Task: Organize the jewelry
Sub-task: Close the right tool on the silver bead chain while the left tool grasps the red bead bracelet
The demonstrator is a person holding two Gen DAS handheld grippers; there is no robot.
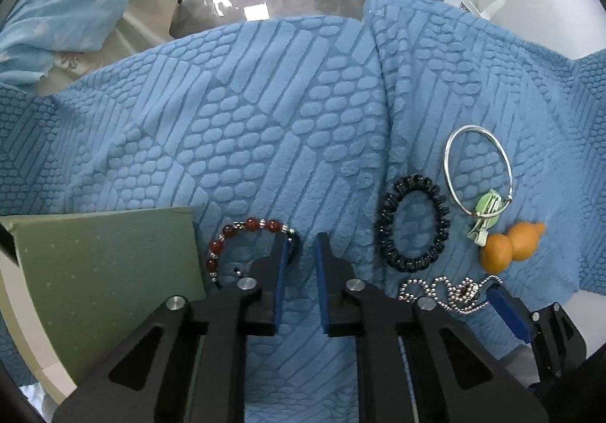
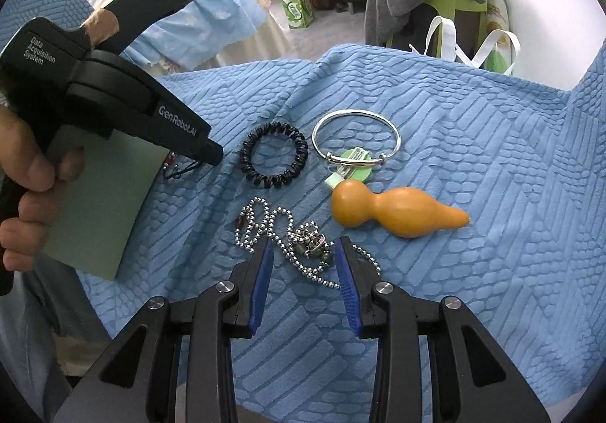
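Left gripper (image 1: 299, 252) narrowly parted beside red bead bracelet (image 1: 242, 237), nothing gripped, right gripper (image 2: 303, 252) held part-open astride ball chain (image 2: 288, 233), blue blanket (image 1: 265, 101) beneath.

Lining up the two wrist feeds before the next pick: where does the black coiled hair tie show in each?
Left wrist: black coiled hair tie lies right of centre on the blue blanket, just left of the silver bangle.
Right wrist: hair tie sits above centre, again left of the bangle.
Shared landmark: the orange gourd, below the bangle in both.
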